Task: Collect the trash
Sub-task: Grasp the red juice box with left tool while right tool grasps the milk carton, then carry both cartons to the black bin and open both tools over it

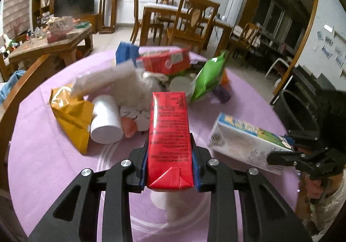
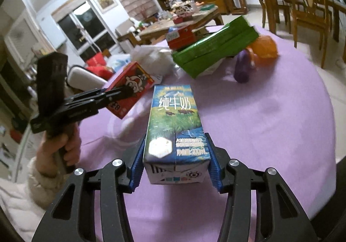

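- While a heap of rubbish is still spread over the purple tabletop, both claws already carry a piece each, so by my reading the collecting is under way and far from finished.
- Left claw: its blue pads are clamped on the sides of a red carton, held clear above the cloth. The right wrist view shows the same carton from its front, with a cartoon figure printed on it.
- Right claw: clamped on a milk carton, likewise lifted off the tabletop.
- Writing: the milk carton reads "纯牛奶" in large white characters, and "200mL" shows low on its front. The black print on the back of the red carton is too small to read. No brand name can be made out on either.
- Left to gather, as far as shown: a yellow bag, a white paper cup on its side, a green packet, a second red box at the back of the heap, crumpled white wrapping and some orange and purple pieces.
- A dark bin stands beside the tabletop on the right of the left wrist view; that looks like the place for both cartons, though neither is over it yet.
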Tool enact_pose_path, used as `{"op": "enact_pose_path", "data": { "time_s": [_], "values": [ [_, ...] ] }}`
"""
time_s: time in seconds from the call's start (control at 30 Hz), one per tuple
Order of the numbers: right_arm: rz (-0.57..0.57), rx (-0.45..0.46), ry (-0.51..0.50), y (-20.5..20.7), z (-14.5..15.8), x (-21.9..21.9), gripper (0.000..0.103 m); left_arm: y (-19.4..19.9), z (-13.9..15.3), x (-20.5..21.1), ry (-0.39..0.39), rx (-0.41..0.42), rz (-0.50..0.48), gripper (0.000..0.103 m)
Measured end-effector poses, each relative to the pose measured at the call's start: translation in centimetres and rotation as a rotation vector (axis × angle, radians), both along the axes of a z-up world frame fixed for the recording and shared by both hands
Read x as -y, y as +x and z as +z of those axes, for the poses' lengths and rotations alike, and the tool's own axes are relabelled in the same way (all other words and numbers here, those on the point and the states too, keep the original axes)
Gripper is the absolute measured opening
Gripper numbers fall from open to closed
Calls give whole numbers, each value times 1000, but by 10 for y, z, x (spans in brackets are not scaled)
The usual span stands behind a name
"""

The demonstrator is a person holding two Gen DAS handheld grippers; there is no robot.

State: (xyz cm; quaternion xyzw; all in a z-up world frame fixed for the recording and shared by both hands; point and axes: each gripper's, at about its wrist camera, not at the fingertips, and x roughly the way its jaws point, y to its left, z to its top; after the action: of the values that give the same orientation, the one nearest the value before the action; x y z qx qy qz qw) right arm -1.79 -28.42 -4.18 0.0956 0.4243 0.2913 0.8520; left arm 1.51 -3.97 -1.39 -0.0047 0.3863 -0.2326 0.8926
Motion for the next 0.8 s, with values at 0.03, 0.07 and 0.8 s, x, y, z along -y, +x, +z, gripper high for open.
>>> {"op": "enact_pose_path", "data": {
  "time_s": [0.03,0.07,0.8],
  "values": [
    [-9,2,19,-5,3,9,50,-1,3,4,-6,7,-5,31],
    [-17,4,32,-10,6,17,50,-3,9,9,-15,14,-19,31],
    [-894,230,-125,-164,32,299,50,-23,23,315,-191,-80,-617,31]
  ]
}}
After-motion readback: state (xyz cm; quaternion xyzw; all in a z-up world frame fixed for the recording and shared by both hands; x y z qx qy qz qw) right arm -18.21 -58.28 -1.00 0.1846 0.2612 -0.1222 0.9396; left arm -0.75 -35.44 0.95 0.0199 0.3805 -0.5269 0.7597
